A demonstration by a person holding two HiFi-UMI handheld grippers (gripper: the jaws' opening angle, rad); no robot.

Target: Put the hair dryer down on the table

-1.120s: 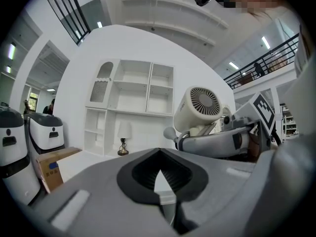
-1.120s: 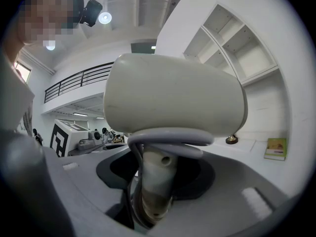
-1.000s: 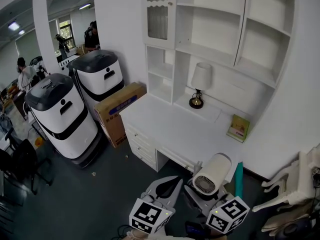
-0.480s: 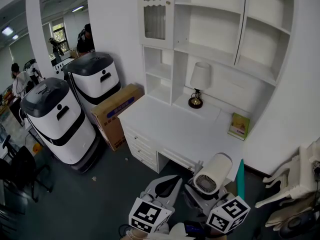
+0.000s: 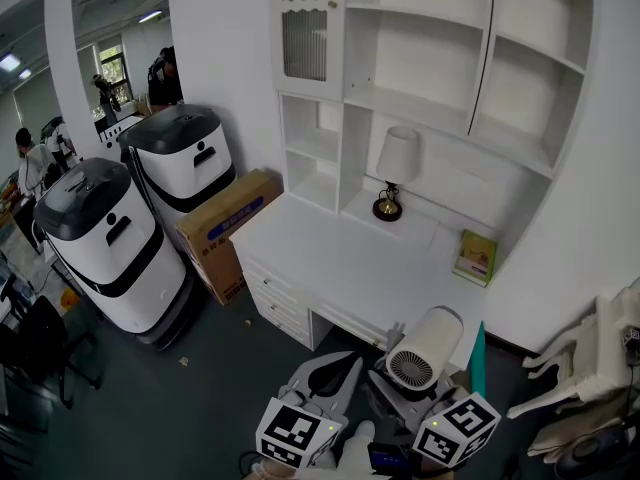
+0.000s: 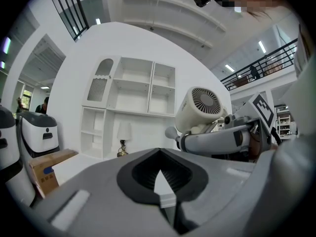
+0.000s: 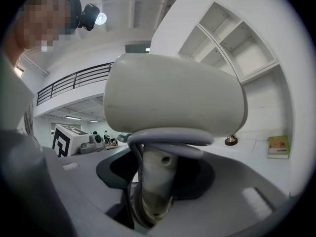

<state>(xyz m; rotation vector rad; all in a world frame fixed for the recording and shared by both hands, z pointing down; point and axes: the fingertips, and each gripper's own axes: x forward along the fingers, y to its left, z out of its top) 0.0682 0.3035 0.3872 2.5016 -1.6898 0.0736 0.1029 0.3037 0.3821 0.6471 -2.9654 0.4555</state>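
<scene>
A cream hair dryer [image 5: 425, 346] with its cord wound round the handle stands upright in my right gripper [image 5: 405, 376], just short of the white desk's [image 5: 340, 253] front edge. In the right gripper view the dryer's barrel [image 7: 173, 100] fills the middle, and my right gripper [image 7: 155, 184] is shut on its handle. My left gripper [image 5: 335, 373] hangs beside it on the left, jaws together and empty. The left gripper view shows its own closed jaws [image 6: 159, 174] and the dryer's grille [image 6: 200, 107] to the right.
A table lamp [image 5: 395, 168] and a green book [image 5: 478, 256] stand at the back of the desk under white shelves. Two white machines [image 5: 105, 238] and a cardboard box [image 5: 225, 228] sit left of it. A white chair [image 5: 590, 368] is at the right.
Both grippers and the dryer have edged slightly nearer the desk. Neither grip has changed.
</scene>
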